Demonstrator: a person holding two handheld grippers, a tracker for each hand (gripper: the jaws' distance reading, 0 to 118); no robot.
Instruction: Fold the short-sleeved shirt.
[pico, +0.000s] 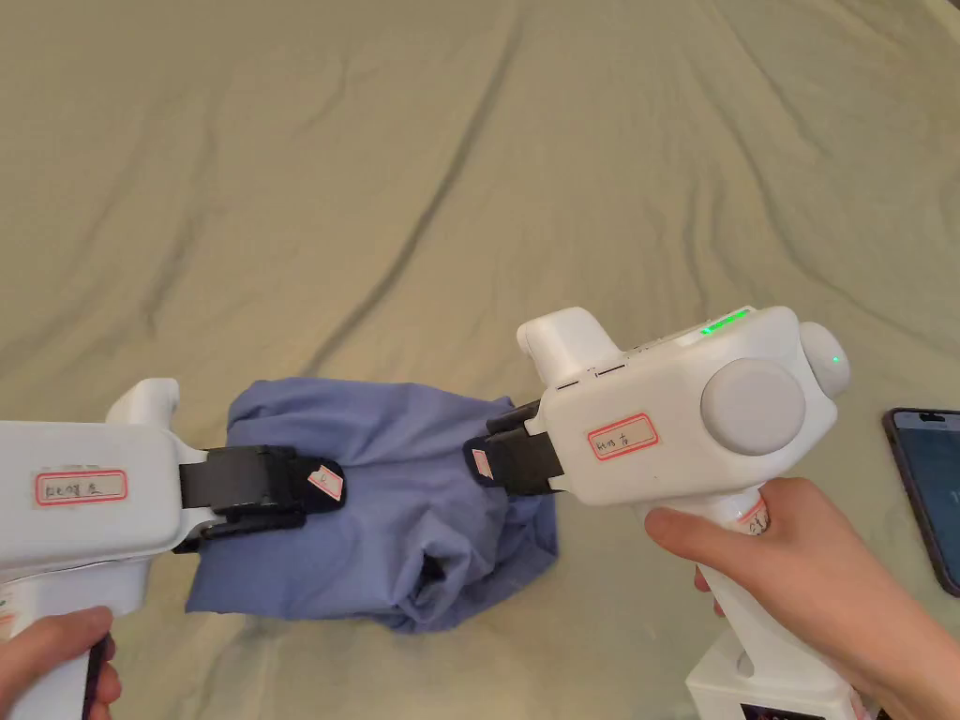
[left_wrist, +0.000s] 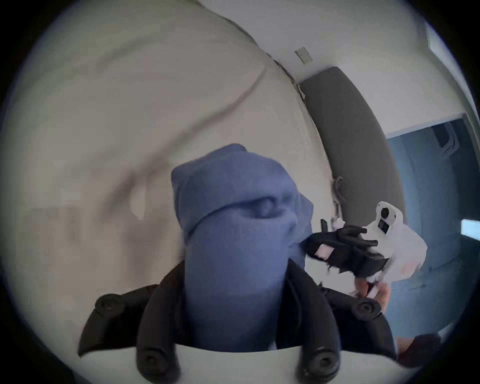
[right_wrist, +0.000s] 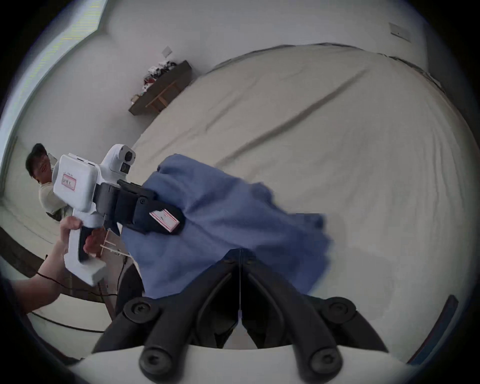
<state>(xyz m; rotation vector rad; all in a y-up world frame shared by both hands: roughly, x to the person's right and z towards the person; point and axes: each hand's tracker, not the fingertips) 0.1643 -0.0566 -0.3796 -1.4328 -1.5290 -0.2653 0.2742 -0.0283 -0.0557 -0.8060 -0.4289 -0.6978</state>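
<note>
I am pinching the bunched blue shirt with left gripper and right gripper; folding is barely begun.

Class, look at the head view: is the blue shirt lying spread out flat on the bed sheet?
No. The blue shirt is bunched up in a crumpled heap, held between the left claw and the right claw.
</note>
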